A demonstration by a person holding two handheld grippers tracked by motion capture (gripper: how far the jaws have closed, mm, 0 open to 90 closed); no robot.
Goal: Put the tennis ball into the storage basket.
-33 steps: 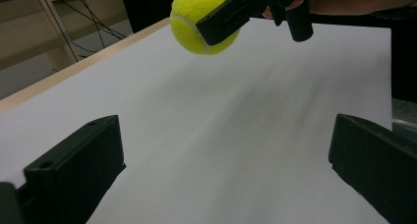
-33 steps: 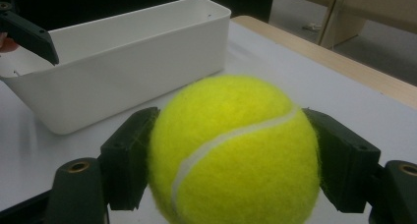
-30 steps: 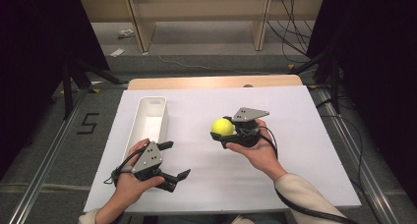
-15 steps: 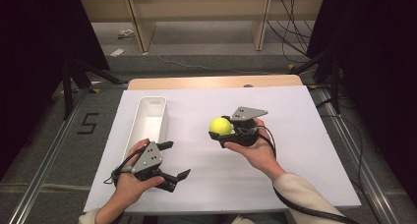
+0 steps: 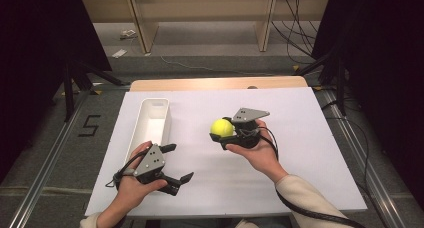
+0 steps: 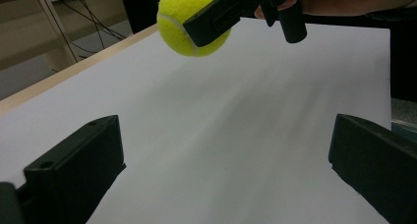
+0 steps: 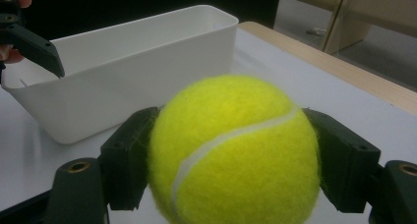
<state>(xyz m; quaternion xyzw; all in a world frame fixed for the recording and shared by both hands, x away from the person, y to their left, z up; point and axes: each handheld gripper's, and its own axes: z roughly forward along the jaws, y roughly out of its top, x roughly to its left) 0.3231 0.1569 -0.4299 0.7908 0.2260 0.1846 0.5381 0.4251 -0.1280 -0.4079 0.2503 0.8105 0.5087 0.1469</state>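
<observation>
both jaws of the right gripper (image 5: 223, 133) pinch the tennis ball (image 5: 221, 128) above the table (image 5: 300, 118), likely bound for the white bin (image 5: 152, 119), while the left gripper (image 5: 172, 163) gapes empty.

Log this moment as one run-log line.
right gripper: shut on tennis ball, lifted | left gripper: open, empty | white bin: left of ball

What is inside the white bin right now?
Nothing shows inside the white bin: its visible floor is bare in the high view. The right gripper holds the tennis ball beside it. The bin's near wall hides some floor.
</observation>
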